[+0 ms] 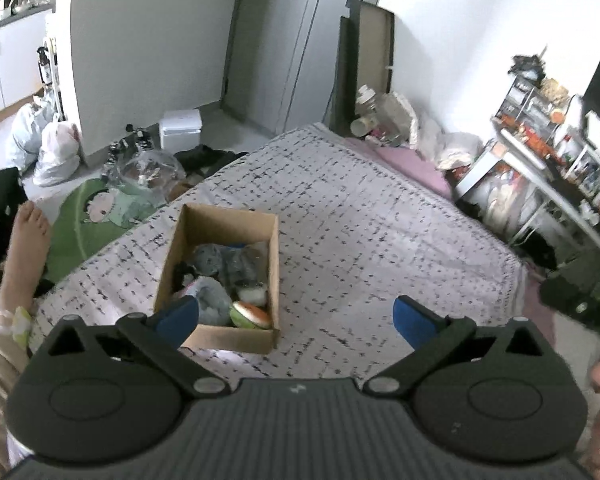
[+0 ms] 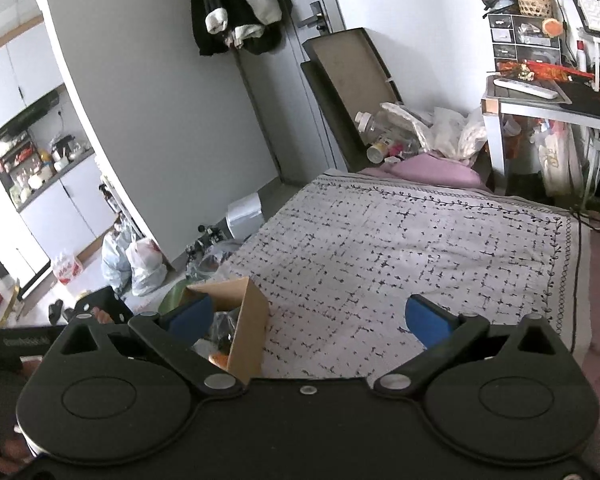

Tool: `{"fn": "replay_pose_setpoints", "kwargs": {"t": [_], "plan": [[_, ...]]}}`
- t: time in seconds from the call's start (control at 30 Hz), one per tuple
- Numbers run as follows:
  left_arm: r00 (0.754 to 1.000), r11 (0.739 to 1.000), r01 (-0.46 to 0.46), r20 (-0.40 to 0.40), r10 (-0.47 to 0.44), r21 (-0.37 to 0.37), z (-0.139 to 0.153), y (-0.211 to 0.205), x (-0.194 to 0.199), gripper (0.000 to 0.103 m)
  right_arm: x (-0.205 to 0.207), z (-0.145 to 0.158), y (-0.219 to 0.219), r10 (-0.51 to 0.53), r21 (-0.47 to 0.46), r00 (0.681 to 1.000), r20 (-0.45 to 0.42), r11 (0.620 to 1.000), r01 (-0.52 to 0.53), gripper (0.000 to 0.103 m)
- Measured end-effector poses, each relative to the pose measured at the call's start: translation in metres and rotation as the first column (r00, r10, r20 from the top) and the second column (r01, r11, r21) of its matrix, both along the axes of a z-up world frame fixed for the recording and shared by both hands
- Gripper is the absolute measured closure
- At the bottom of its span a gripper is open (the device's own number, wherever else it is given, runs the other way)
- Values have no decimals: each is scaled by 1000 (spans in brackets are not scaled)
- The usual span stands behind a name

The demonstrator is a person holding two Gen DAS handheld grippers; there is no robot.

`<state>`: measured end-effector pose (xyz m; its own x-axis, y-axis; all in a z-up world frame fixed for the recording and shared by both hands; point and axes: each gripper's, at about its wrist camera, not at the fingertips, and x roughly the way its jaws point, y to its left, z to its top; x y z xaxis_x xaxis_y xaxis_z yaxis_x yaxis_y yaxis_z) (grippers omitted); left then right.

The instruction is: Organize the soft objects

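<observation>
A brown cardboard box [image 1: 224,220] stands on the patterned bed sheet [image 1: 360,216]. It holds several soft toys: grey plush ones [image 1: 210,258] and a green, white and orange one [image 1: 251,315] at the near corner. My left gripper [image 1: 296,314] is open and empty, held above the sheet just right of the box's near end. In the right wrist view the box [image 2: 248,320] sits at the lower left, partly hidden by my left finger. My right gripper [image 2: 308,318] is open and empty above the sheet, right of the box.
A green plush cushion [image 1: 96,208] and plastic bags [image 1: 56,152] lie on the floor left of the bed. A bare foot [image 1: 26,236] is at the left edge. A pink pillow [image 2: 436,170], bottles and bags sit at the bed's far end. A cluttered desk [image 2: 540,96] stands at the right.
</observation>
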<state>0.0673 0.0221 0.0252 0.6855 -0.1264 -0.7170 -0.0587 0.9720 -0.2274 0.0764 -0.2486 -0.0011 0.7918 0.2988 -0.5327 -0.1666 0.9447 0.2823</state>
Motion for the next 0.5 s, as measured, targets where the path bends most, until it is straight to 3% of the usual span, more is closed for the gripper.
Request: {"fn": "replay_pose_setpoints", "kwargs": {"t": [0.5], "plan": [[999, 996, -46, 22, 45, 72, 0, -7, -40, 0, -30, -4, 7, 44, -85, 999, -25, 995, -46, 0]]}}
